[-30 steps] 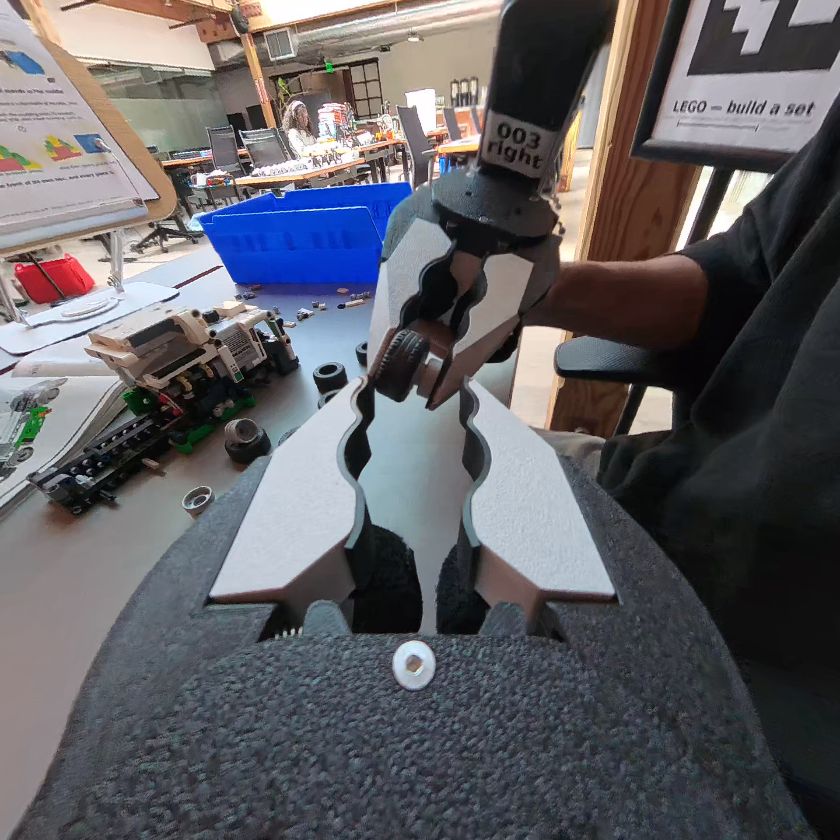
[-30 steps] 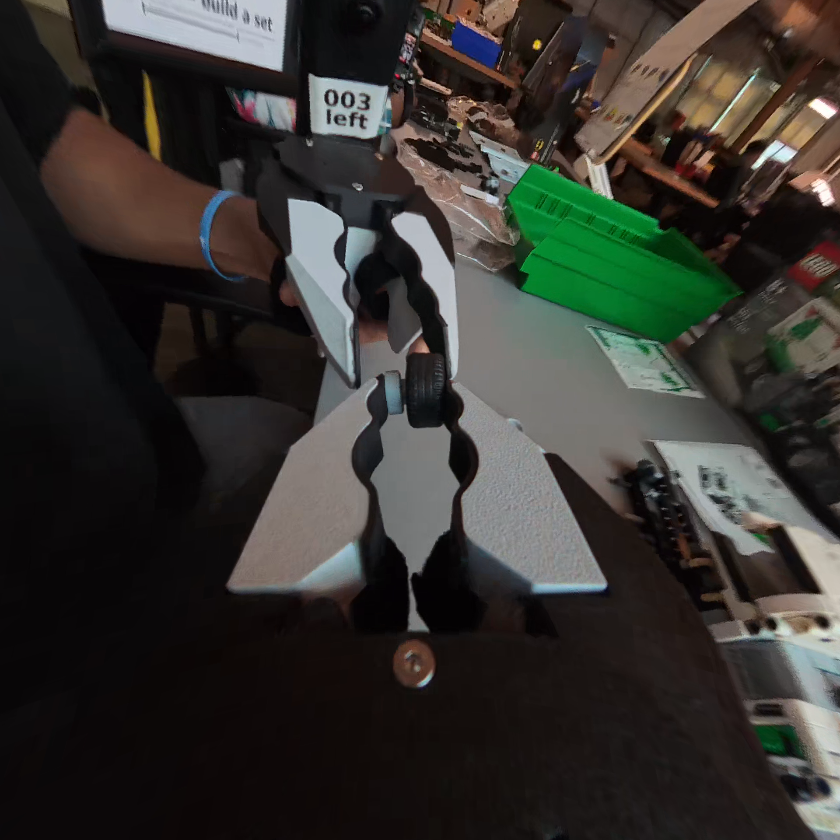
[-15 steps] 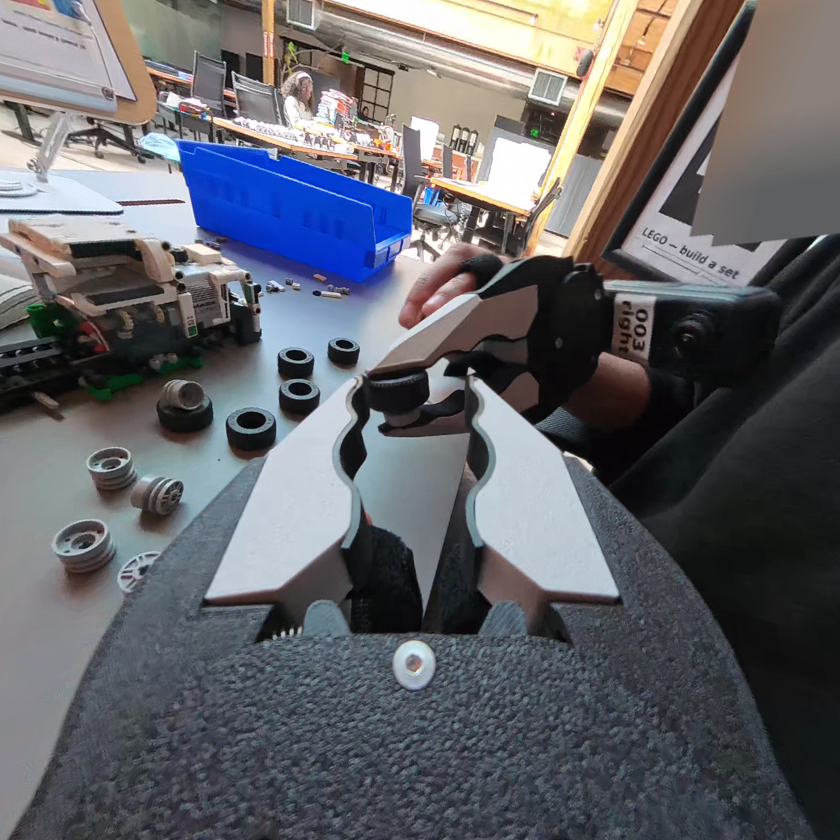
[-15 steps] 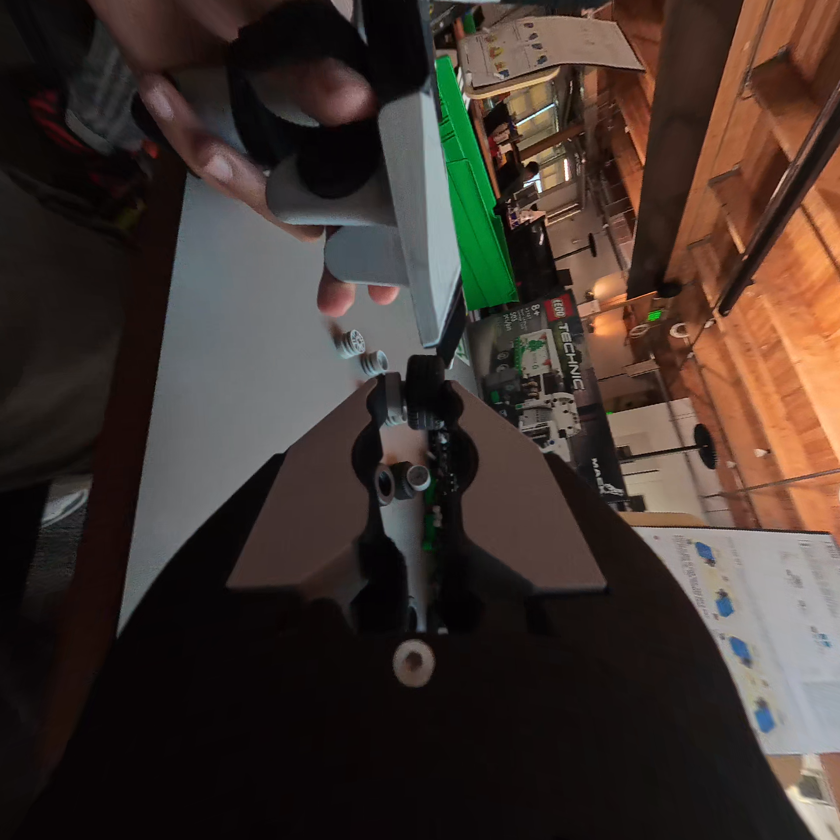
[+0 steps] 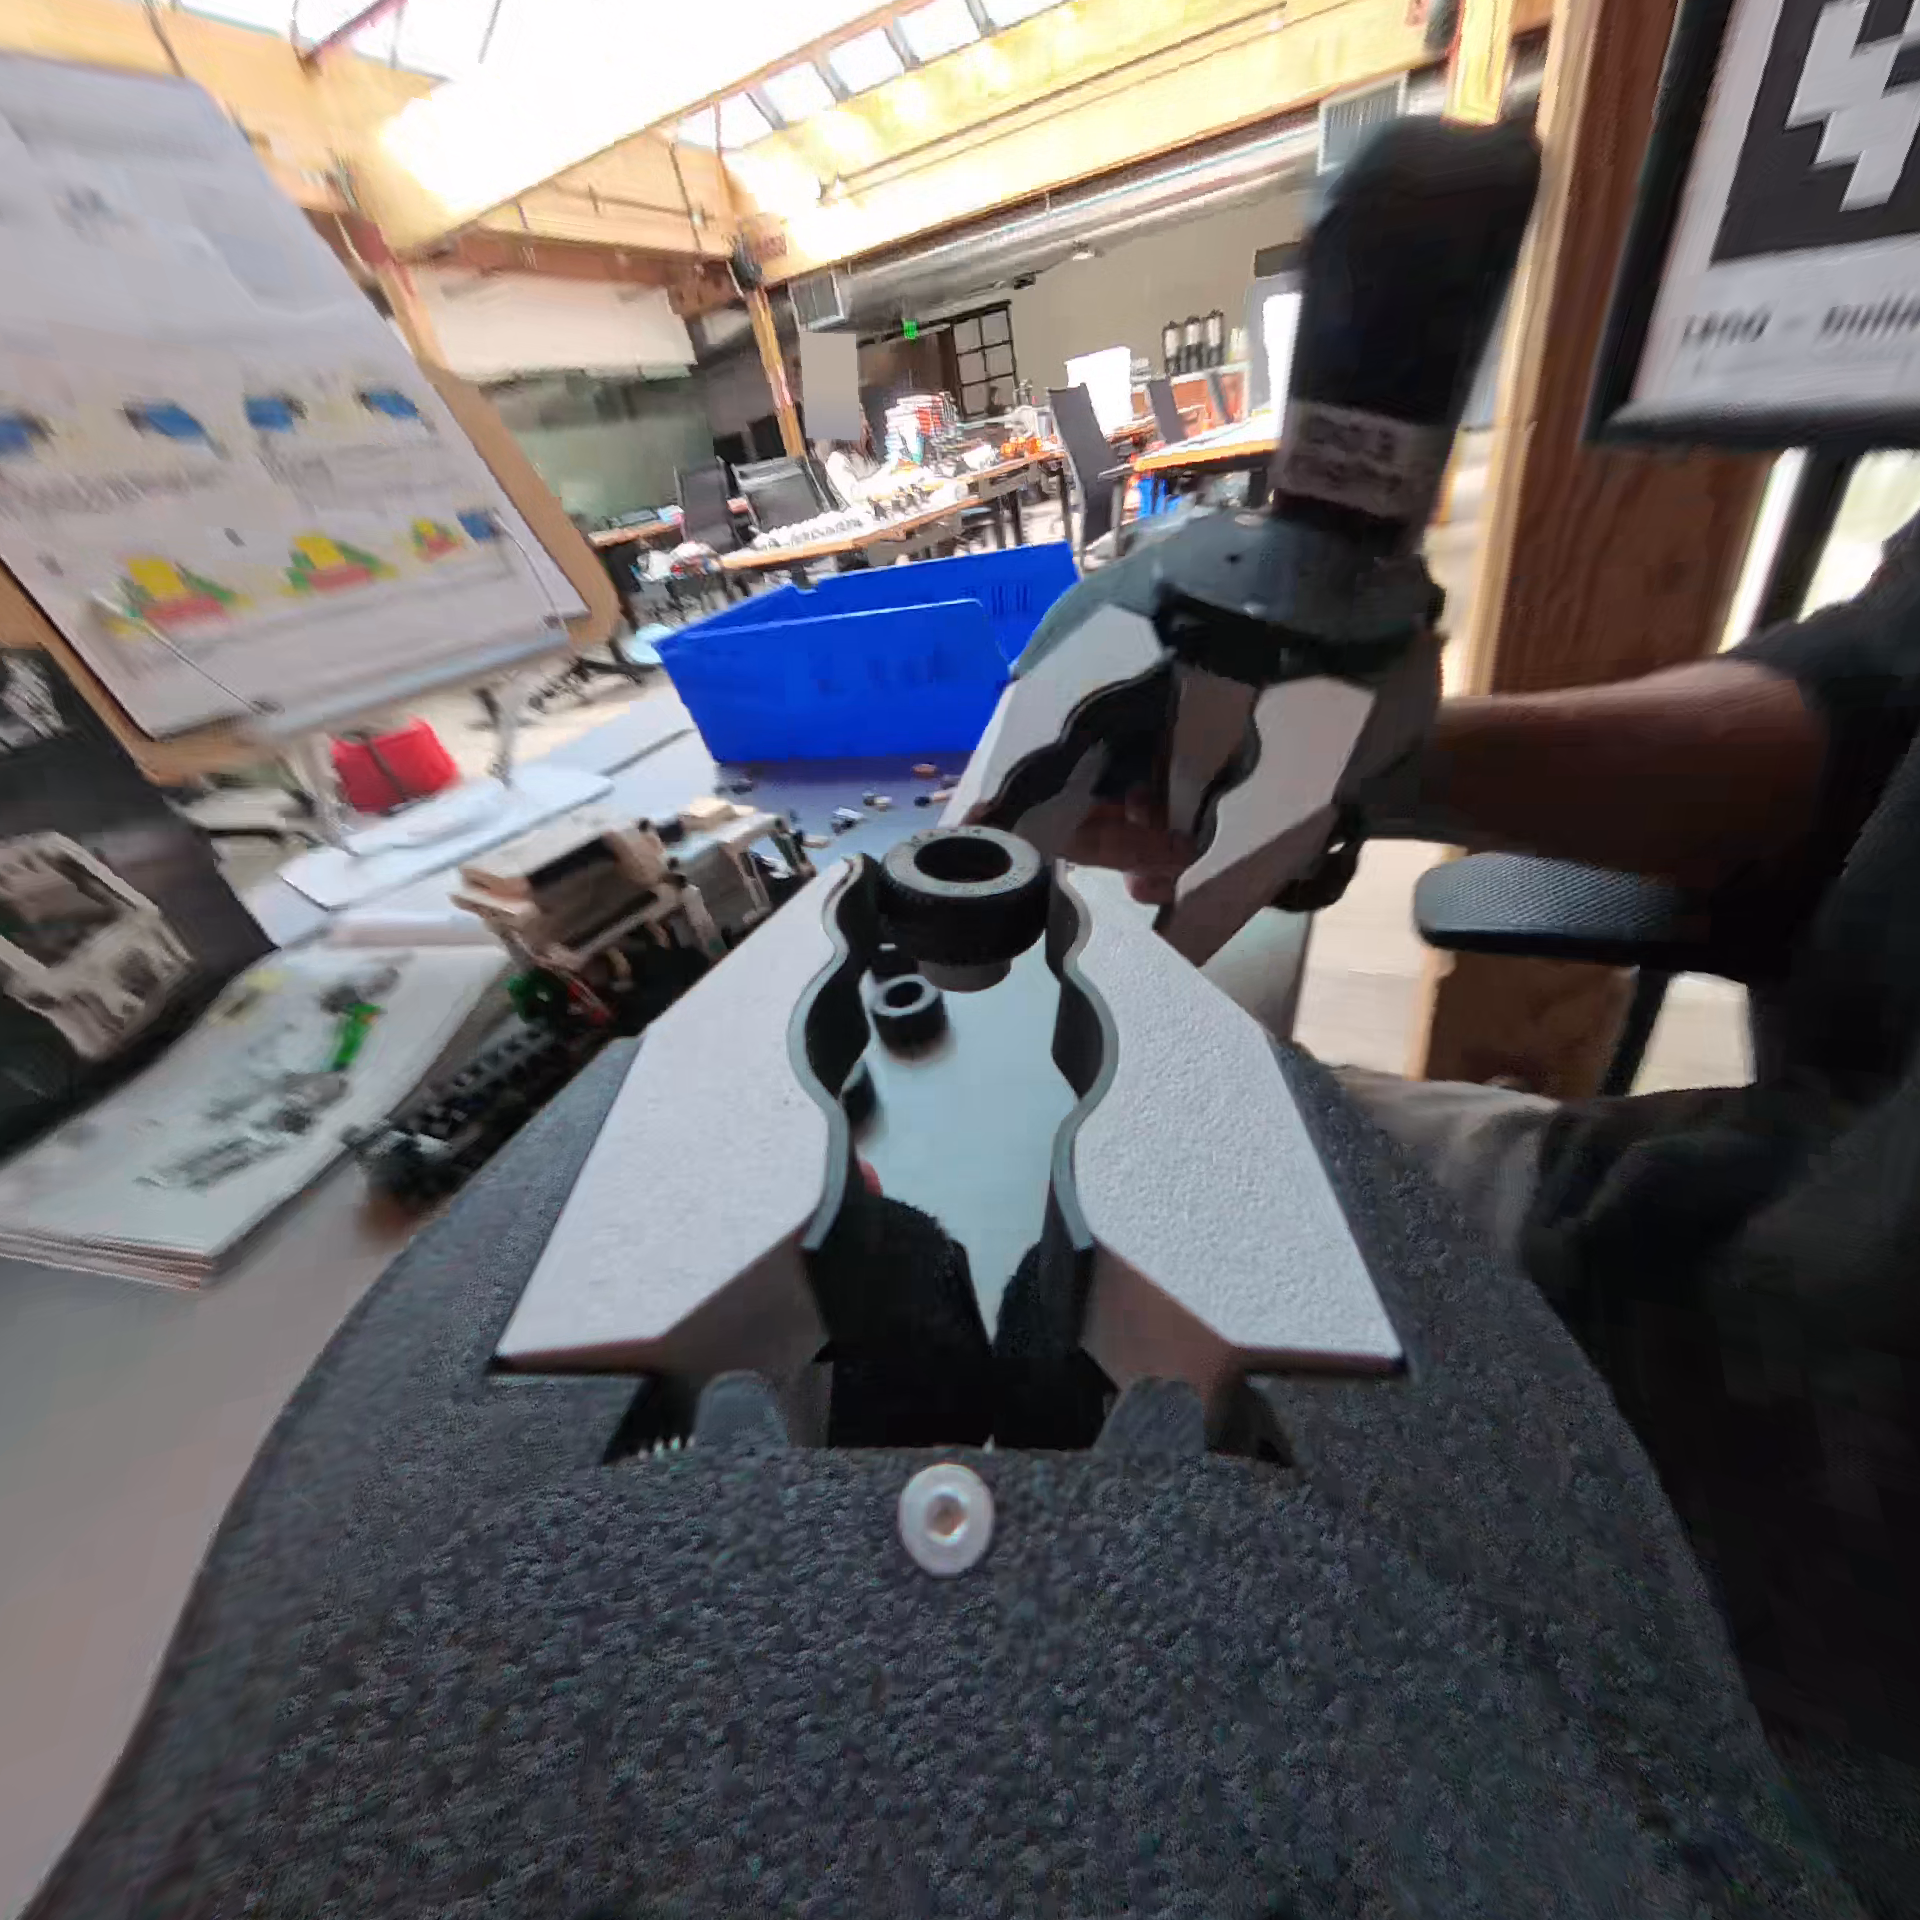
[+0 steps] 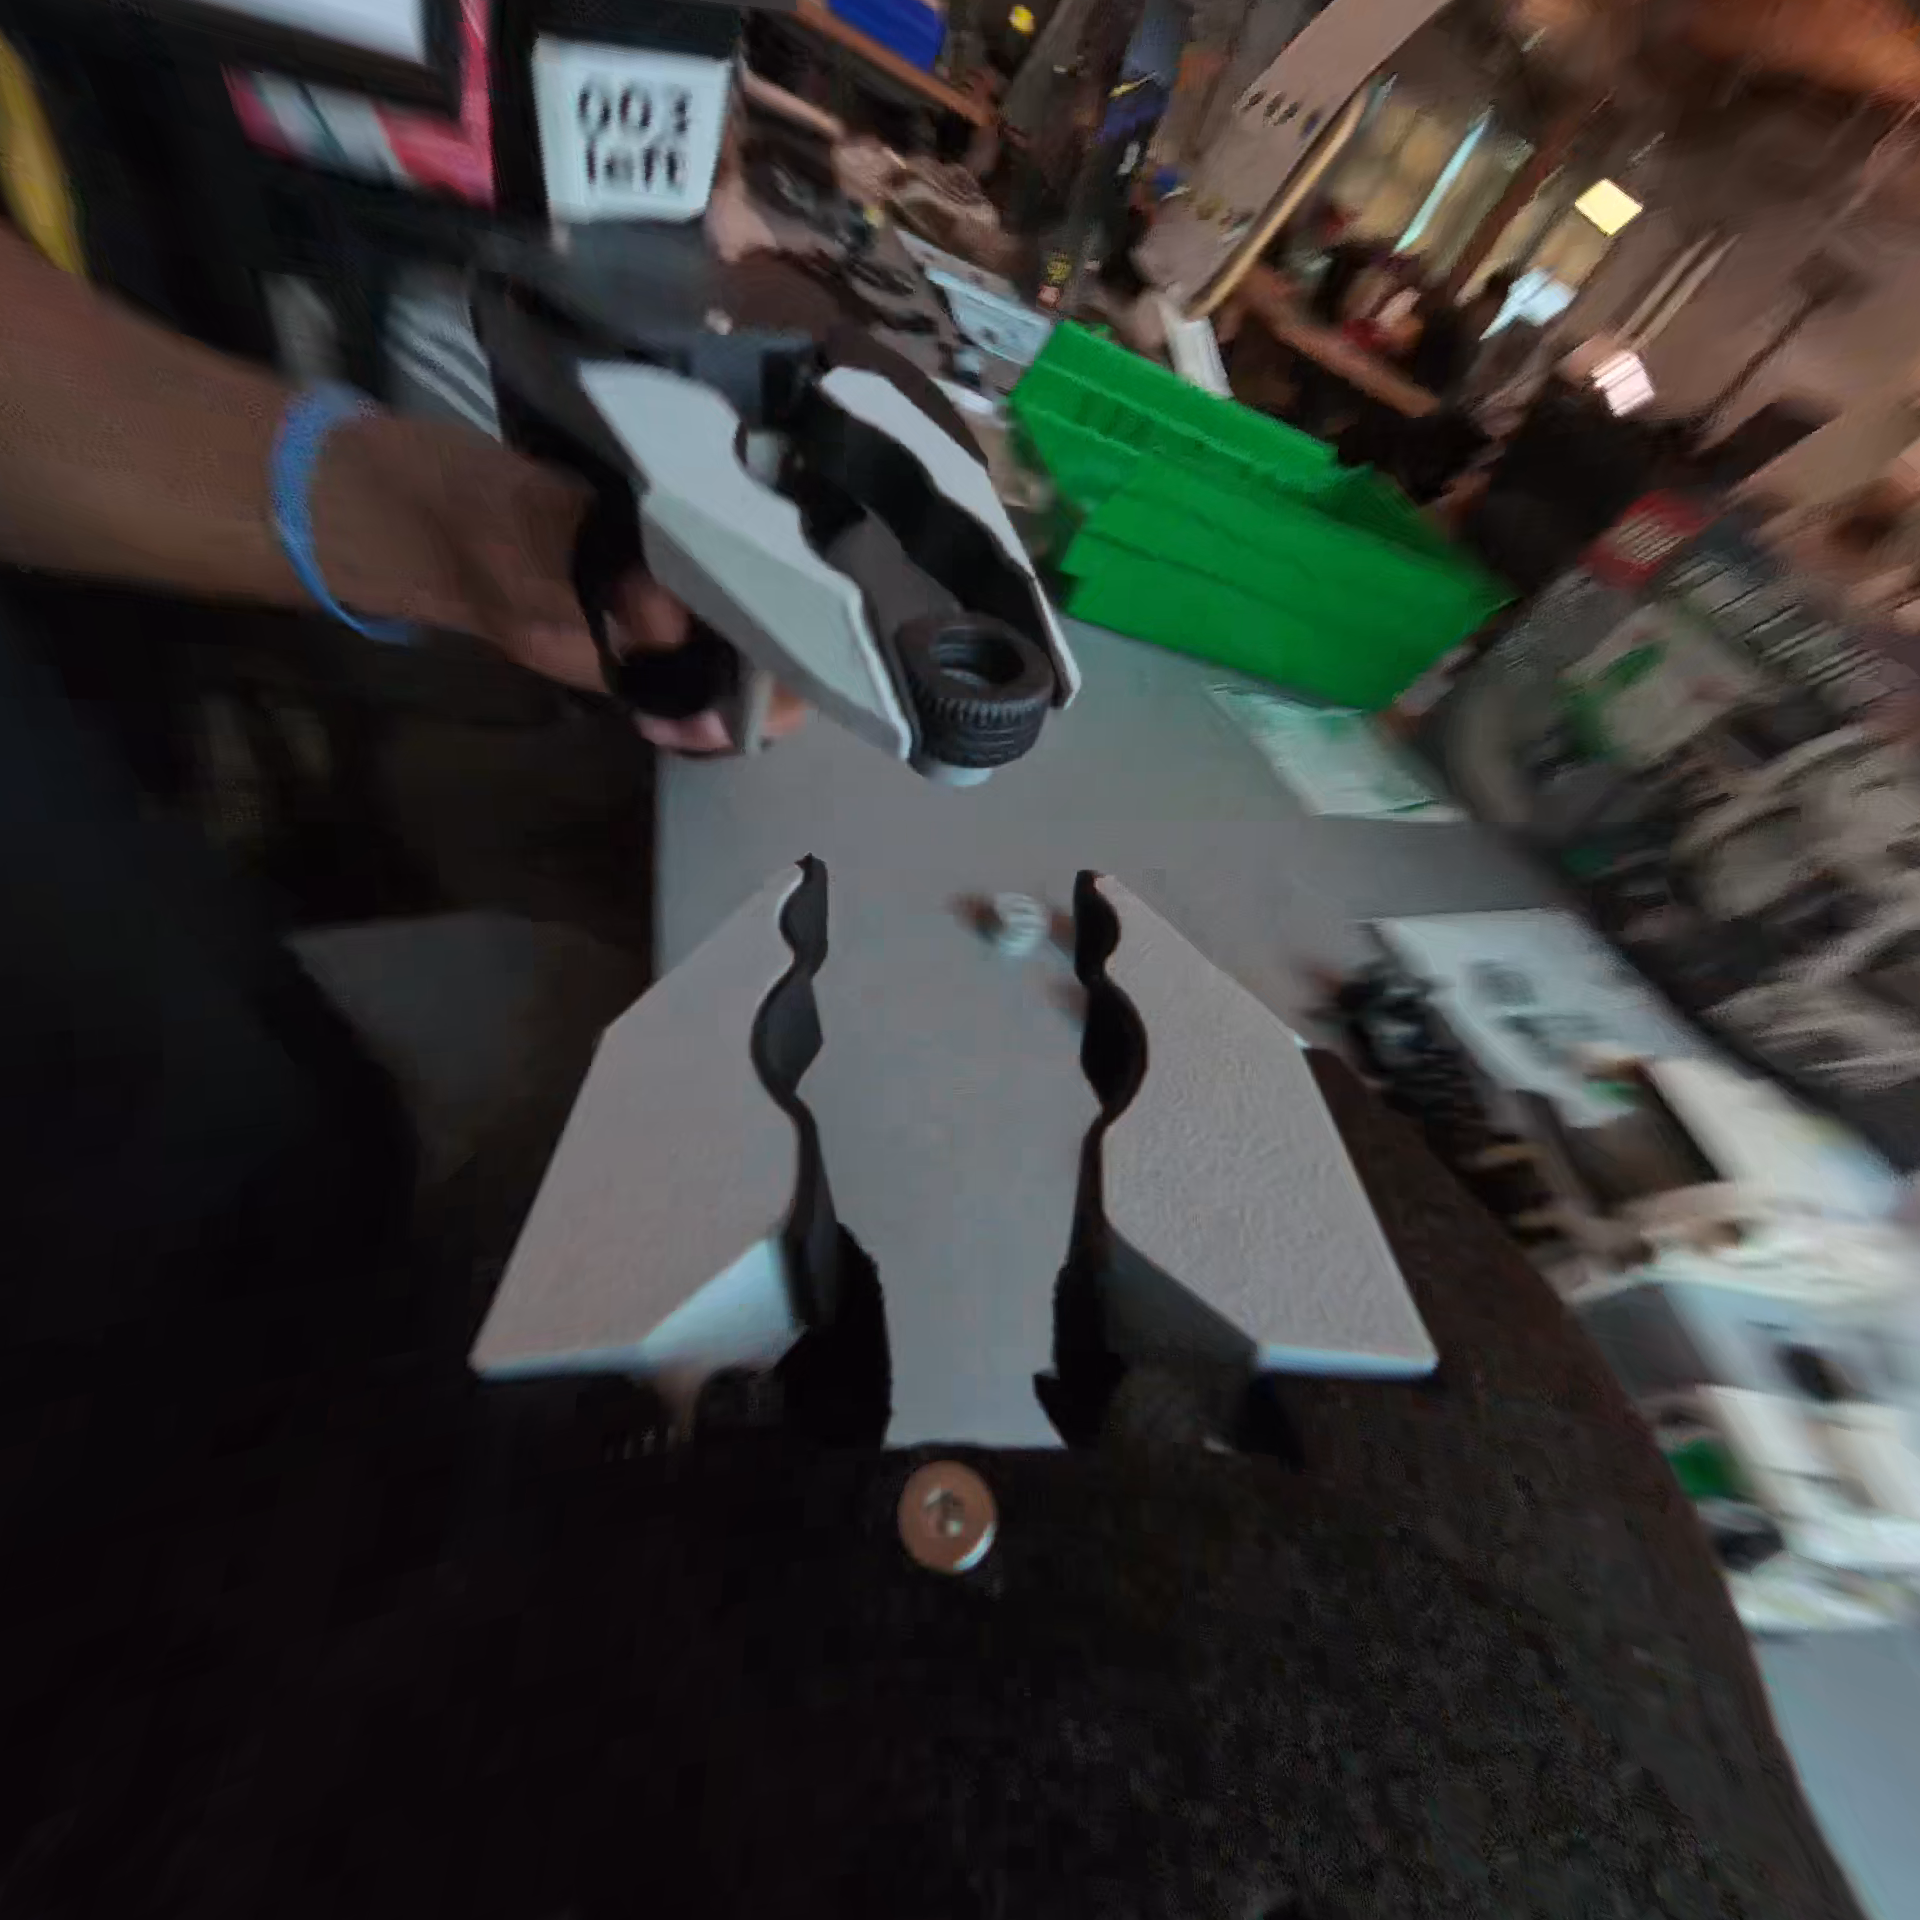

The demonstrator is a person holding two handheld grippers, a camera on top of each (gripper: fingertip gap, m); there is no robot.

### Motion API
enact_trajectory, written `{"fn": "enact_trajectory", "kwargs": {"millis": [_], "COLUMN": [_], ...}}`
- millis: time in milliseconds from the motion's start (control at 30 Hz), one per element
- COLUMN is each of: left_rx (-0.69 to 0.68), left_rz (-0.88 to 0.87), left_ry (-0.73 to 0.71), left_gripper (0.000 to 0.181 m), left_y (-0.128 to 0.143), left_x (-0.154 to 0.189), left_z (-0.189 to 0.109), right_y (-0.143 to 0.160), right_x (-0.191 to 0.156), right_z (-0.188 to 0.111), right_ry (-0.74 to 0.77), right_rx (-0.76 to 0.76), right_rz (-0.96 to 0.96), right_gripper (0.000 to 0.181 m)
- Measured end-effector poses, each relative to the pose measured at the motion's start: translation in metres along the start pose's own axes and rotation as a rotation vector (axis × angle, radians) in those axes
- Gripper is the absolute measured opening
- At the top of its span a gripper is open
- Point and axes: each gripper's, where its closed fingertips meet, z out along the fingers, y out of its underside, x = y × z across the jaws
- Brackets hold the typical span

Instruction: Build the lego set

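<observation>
Open grey table point(image 6: 1143, 831) lies between the spread right tongs point(image 6: 945, 883); the left tongs point(image 6: 987, 675) hang just ahead, a green bin point(image 6: 1247, 561) and part-built model point(image 5: 623, 914) crowding the far side

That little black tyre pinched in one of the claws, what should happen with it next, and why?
Probably carry it toward the half-built truck to fit it. The left gripper is shut on the tyre, whose grey hub pokes out below, so tyre and hub look only partly joined. The right gripper has open, empty jaws, free to press the hub home first if needed.
</observation>
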Motion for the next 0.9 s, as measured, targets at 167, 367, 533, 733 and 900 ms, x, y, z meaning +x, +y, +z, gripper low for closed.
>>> {"fn": "enact_trajectory", "kwargs": {"millis": [167, 367, 533, 733, 900], "left_rx": [0.063, 0.017, -0.098, -0.01, -0.038], "left_rz": [0.363, 0.441, 0.16, -0.293, -0.16], "left_ry": [-0.033, -0.061, -0.038, 0.274, 0.282], "left_gripper": [0.03, 0.031, 0.047, 0.047, 0.039], "left_y": [-0.004, 0.006, 0.024, 0.006, 0.007], "left_x": [0.013, 0.012, 0.004, 0.024, 0.039], "left_z": [-0.001, 0.002, 0.004, -0.001, -0.002], "right_y": [-0.03, -0.023, -0.007, -0.017, -0.015], "right_x": [-0.014, -0.019, 0.001, -0.022, -0.029], "right_z": [0.006, 0.013, 0.013, 0.008, 0.004], "right_ry": [-0.622, -0.686, -0.446, -0.233, -0.213], "right_rx": [0.23, 0.227, 0.177, 0.094, 0.037], "right_rz": [0.987, 1.118, 0.87, 0.148, 0.0], "right_gripper": [0.064, 0.025, 0.024, 0.023, 0.023]}}
